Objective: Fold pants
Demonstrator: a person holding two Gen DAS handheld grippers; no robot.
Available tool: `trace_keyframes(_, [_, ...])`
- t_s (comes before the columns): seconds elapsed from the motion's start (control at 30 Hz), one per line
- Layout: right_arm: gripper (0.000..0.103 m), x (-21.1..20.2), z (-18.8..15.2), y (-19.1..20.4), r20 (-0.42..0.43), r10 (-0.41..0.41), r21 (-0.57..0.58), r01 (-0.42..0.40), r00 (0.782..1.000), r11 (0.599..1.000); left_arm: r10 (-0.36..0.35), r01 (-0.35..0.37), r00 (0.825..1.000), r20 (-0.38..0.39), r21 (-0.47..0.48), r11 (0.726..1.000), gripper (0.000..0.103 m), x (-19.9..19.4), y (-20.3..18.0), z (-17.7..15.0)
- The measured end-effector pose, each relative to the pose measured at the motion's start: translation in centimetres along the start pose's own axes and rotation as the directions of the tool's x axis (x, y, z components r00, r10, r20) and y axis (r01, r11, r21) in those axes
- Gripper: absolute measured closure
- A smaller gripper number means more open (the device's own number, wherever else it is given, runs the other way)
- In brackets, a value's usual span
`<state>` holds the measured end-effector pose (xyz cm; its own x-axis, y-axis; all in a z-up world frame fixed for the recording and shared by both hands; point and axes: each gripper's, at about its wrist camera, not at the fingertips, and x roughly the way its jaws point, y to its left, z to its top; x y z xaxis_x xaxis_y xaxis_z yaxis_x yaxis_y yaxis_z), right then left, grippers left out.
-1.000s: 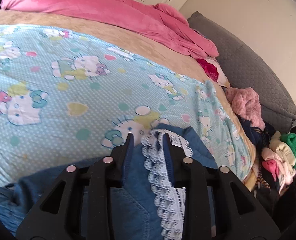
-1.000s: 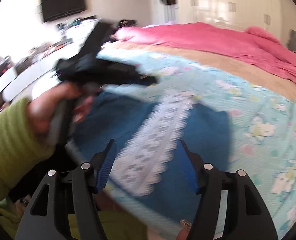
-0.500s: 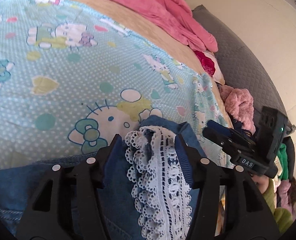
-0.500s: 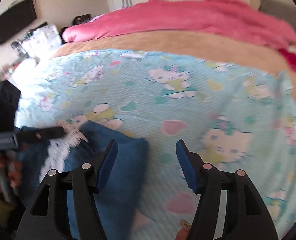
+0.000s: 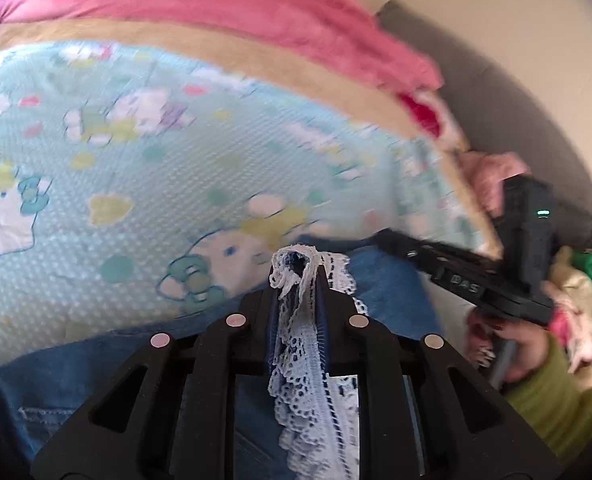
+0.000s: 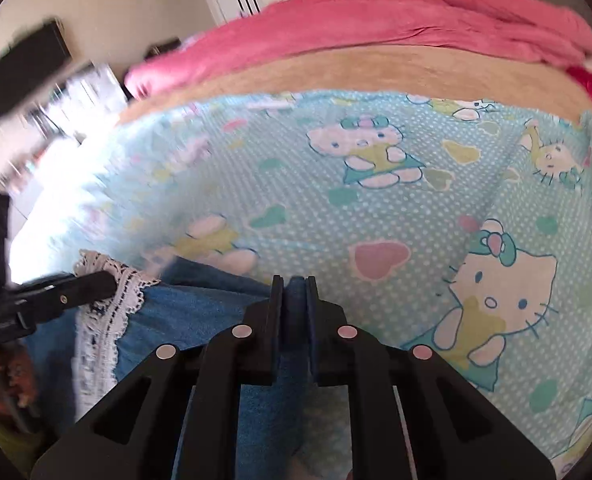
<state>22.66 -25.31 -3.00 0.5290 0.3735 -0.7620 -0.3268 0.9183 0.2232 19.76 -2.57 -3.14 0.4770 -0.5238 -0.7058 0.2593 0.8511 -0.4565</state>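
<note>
Blue denim pants [image 5: 96,376] with a white lace trim [image 5: 304,352] lie on the near part of a bed. My left gripper [image 5: 298,280] is shut on the lace trim and the denim under it. My right gripper [image 6: 295,284] is shut on the plain blue edge of the pants [image 6: 200,312], to the right of the lace trim [image 6: 108,312]. The right gripper also shows in the left wrist view [image 5: 384,238], and the left gripper in the right wrist view [image 6: 110,282], each at one corner of the same end.
The bed carries a light blue cartoon cat sheet [image 6: 376,200], a tan blanket [image 6: 376,68] and a pink duvet [image 5: 216,12] at the back. A grey cushion [image 5: 516,120] and a heap of clothes [image 5: 576,292] lie to the right.
Both grippers have closed: the left on the lace trim, the right on the plain denim edge after swinging toward it. Both views have tilted.
</note>
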Motion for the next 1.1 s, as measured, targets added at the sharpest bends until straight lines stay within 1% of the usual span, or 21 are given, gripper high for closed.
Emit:
trace_keyframes(0.03, [0.089,0.3,-0.1,0.3,-0.003,-0.042,-0.018,0.042,0.999,0.999,0.006,-0.006,1.0,-0.009,-0.026,1.0,0.088,0.6,0.6,-0.1])
trace_keyframes(0.07, [0.084,0.3,-0.1,0.2,0.004,-0.056,-0.021,0.056,0.998,0.998,0.007,-0.007,1.0,-0.012,-0.052,0.999,0.083,0.8,1.1,-0.3])
trace_keyframes(0.1, [0.077,0.0,-0.1,0.0,0.015,-0.07,-0.019,0.071,0.997,0.997,0.005,-0.005,1.0,-0.008,-0.065,0.998,0.078,0.8,1.6,-0.4])
trace_keyframes(0.13, [0.073,-0.5,-0.1,-0.1,0.029,-0.08,-0.016,0.08,0.996,0.997,0.005,-0.005,1.0,0.0,-0.077,0.997,0.073,0.4,2.0,-0.6])
trace_keyframes(0.2, [0.056,-2.4,-0.4,-0.3,0.07,-0.083,-0.008,0.084,0.994,0.996,0.006,-0.004,1.0,0.017,-0.081,0.997,0.072,-0.6,2.2,-0.9])
trace_keyframes(0.23, [0.054,-3.8,-0.8,-0.3,0.097,-0.08,-0.011,0.081,0.992,0.997,0.014,-0.012,0.999,0.031,-0.074,0.997,0.072,-1.6,2.2,-0.9])
trace_keyframes(0.3, [0.054,-5.5,-1.4,-0.1,0.13,-0.07,-0.024,0.074,0.989,0.997,0.028,-0.025,0.998,0.051,-0.062,0.998,0.067,-3.0,1.8,-1.0])
trace_keyframes(0.33, [0.052,-6.8,-2.0,0.3,0.15,-0.061,-0.039,0.068,0.987,0.997,0.039,-0.035,0.997,0.063,-0.05,0.998,0.061,-4.0,1.4,-1.3])
trace_keyframes(0.37, [0.042,-7.7,-2.5,0.5,0.166,-0.057,-0.052,0.067,0.984,0.996,0.049,-0.046,0.996,0.071,-0.041,0.998,0.054,-4.8,1.0,-1.6])
trace_keyframes(0.4, [0.035,-8.5,-3.0,0.8,0.179,-0.055,-0.064,0.067,0.982,0.996,0.063,-0.06,0.995,0.077,-0.035,0.998,0.051,-5.5,0.8,-1.9])
trace_keyframes(0.47, [0.034,-10.0,-4.4,1.6,0.196,-0.051,-0.1,0.071,0.979,0.992,0.076,-0.074,0.994,0.084,-0.03,0.997,0.041,-7.1,0.2,-3.3])
trace_keyframes(0.53, [0.03,-10.9,-5.8,2.5,0.204,-0.05,-0.137,0.079,0.978,0.987,0.093,-0.092,0.992,0.082,-0.017,0.996,0.033,-8.3,-0.4,-4.8])
trace_keyframes(0.57, [0.03,-11.4,-6.7,3.1,0.203,-0.049,-0.164,0.083,0.978,0.983,0.101,-0.1,0.992,0.081,-0.011,0.995,0.031,-8.5,-0.6,-5.2])
trace_keyframes(0.73, [0.03,-12.0,-10.2,5.0,0.175,-0.045,-0.247,0.088,0.984,0.965,0.17,-0.171,0.984,0.052,0.021,0.985,0.03,-10.0,-1.9,-8.9])
trace_keyframes(0.77, [0.03,-12.0,-11.0,5.4,0.171,-0.047,-0.26,0.091,0.984,0.961,0.17,-0.171,0.984,0.045,0.021,0.985,0.03,-10.0,-2.2,-9.6])
trace_keyframes(0.87, [0.03,-11.5,-12.0,5.3,0.142,-0.04,-0.241,0.074,0.989,0.968,0.113,-0.113,0.994,0.013,0.012,0.994,0.03,-9.4,-2.9,-11.1])
trace_keyframes(0.93, [0.03,-11.1,-12.5,4.9,0.118,-0.028,-0.203,0.052,0.993,0.978,0.042,-0.043,0.999,-0.021,-0.02,0.999,0.03,-8.7,-3.2,-12.1])
trace_keyframes(0.97, [0.03,-11.1,-12.6,4.9,0.118,-0.025,-0.194,0.047,0.993,0.98,0.033,-0.034,0.999,-0.039,-0.024,0.999,0.03,-8.2,-3.5,-12.5])
trace_keyframes(1.0, [0.03,-11.2,-12.7,4.8,0.12,-0.026,-0.183,0.047,0.992,0.982,0.051,-0.052,0.997,-0.059,-0.009,0.999,0.03,-7.5,-3.8,-12.9])
trace_keyframes(1.03, [0.03,-11.4,-12.8,4.6,0.124,-0.033,-0.173,0.055,0.992,0.983,0.064,-0.064,0.996,-0.07,-0.002,0.998,0.033,-7.0,-4.0,-13.2])
trace_keyframes(1.1, [0.03,-12.0,-12.9,4.3,0.139,-0.033,-0.151,0.055,0.99,0.987,0.061,-0.062,0.993,-0.099,-0.014,0.998,0.052,-5.5,-4.2,-13.6])
